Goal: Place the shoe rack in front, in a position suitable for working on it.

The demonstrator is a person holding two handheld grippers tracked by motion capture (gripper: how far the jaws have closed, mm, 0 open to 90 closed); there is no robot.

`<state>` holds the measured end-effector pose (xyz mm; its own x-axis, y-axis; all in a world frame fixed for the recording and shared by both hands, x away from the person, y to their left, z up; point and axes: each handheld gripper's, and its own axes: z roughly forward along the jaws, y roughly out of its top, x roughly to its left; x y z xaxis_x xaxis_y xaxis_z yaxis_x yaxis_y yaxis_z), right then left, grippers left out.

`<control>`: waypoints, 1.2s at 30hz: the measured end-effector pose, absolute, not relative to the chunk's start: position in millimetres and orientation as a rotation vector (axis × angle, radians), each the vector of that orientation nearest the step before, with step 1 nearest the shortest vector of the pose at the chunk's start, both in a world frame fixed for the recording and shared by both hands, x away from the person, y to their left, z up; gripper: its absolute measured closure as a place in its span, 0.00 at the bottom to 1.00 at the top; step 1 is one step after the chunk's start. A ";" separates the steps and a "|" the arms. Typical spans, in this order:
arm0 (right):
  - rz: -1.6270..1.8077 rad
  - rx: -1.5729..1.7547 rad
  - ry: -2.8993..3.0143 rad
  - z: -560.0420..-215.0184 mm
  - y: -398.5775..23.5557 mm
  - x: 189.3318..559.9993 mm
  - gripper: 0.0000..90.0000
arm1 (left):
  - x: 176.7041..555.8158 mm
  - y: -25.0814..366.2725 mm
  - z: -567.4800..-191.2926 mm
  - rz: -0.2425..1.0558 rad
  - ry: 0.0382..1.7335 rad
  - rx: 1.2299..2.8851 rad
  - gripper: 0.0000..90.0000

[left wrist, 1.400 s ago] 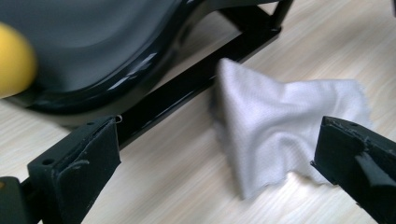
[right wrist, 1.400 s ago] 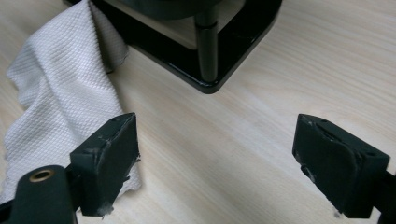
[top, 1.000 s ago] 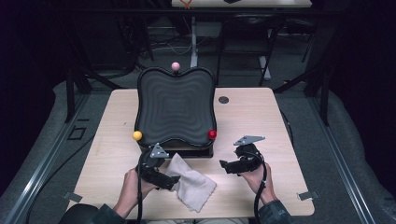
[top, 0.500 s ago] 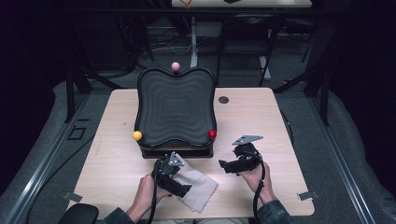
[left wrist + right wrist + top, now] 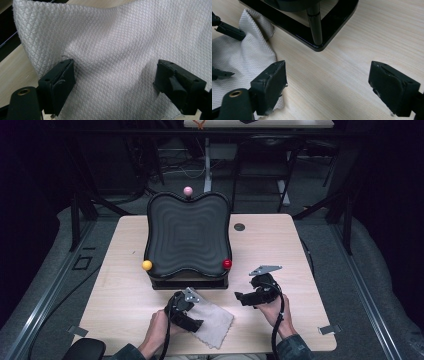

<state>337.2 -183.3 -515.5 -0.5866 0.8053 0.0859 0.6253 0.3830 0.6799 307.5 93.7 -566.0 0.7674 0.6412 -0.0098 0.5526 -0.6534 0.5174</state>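
1. At the worktop's (image 5: 125,285) near edge, cloth (image 5: 215,320) lies flat, unfolded.
2. Left tool (image 5: 192,324) over it, jaws just been closing, cloth between, unpinched.
3. Right tool (image 5: 240,297) apart, empty; we reckon the grab's pending.

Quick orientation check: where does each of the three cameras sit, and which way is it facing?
High view: above the person's side, facing forward and down on the table; forearms, left gripper and right gripper show.
Left gripper view: rides the left gripper, facing down at the grey cloth; its jaws stand apart, having just closed a little, the cloth between them.
Right gripper view: low over the table, facing the black stand; open jaws show.
Shared: all three show the cloth.
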 end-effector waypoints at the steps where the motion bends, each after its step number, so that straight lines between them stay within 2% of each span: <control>1: 0.998 1.274 2.384 -515.4 -183.5 337.3 0.16 | 306.4 92.6 -566.4 0.250 0.890 2.468 0.18; 4: 0.998 1.278 2.382 -515.9 -183.3 337.4 0.16 | 305.9 92.9 -565.8 0.261 0.896 2.470 0.20; 8: 1.003 1.274 2.398 -516.5 -182.7 337.4 0.16 | 306.8 95.6 -564.0 0.271 0.904 2.465 0.27; 20: 0.998 1.273 2.403 -517.6 -183.1 338.1 0.16 | 311.2 107.6 -561.8 0.336 0.919 2.422 0.79; 23: 1.001 1.268 2.402 -517.1 -183.2 337.8 0.16 | 312.4 110.9 -560.5 0.317 0.924 2.426 0.88; 27: 1.001 1.265 2.398 -516.2 -183.9 337.6 0.16 | 311.0 112.9 -556.7 0.272 0.914 2.430 0.93; 36: 0.999 1.252 2.400 -515.2 -183.2 337.2 0.17 | 306.4 123.9 -532.6 0.263 0.897 2.390 0.94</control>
<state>337.2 -183.2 -515.2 -0.5970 0.7977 0.0850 0.6223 0.3936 0.6766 306.4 123.9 -532.6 0.7559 0.6545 -0.0150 0.5431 -0.6141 0.5726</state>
